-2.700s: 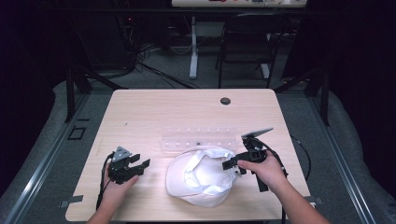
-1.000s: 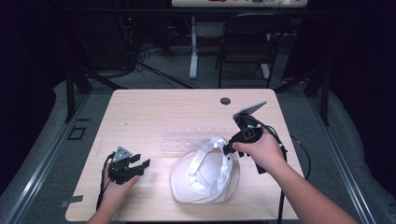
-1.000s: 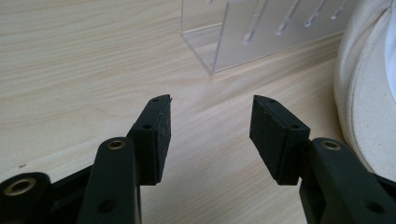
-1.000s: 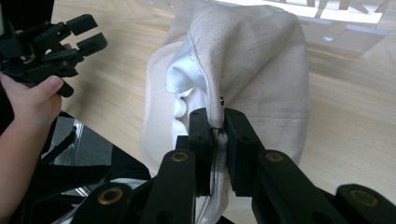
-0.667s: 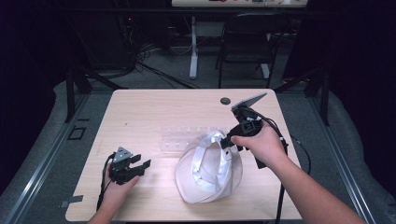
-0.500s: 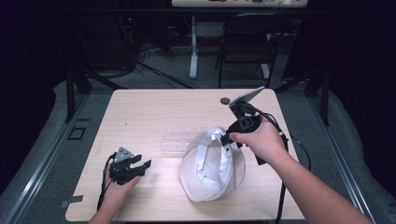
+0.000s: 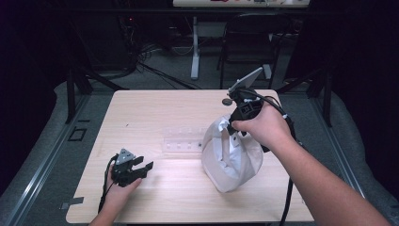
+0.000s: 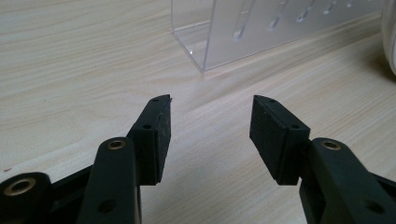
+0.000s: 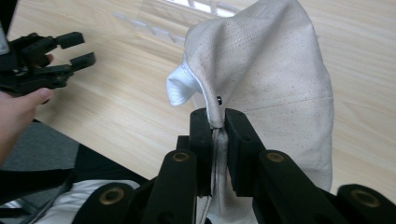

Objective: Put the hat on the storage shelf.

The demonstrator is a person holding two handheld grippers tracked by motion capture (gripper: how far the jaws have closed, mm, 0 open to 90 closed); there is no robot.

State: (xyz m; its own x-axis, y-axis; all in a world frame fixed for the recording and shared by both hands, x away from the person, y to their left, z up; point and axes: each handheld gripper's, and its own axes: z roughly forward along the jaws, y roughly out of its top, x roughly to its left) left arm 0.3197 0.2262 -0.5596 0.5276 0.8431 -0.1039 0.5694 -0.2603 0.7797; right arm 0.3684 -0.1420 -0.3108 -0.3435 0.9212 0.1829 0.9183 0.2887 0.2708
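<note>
Item: white cloth hat [image 7: 231, 155], at about 4 o'clock on the tabletop [image 7: 155, 113], lifted by its edge in the clamped right tool [image 7: 234, 126], crown sagging onto the wood. Likely light, soft and floppy, best held at brim or seam. Left tool [image 7: 141, 167], at 8 o'clock, rests spread and empty, facing a clear plastic rack [image 8: 261, 28].

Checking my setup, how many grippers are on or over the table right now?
2: the left gripper rests open near the table's front left; the right gripper is raised at the right, pinching the white bag.
</note>
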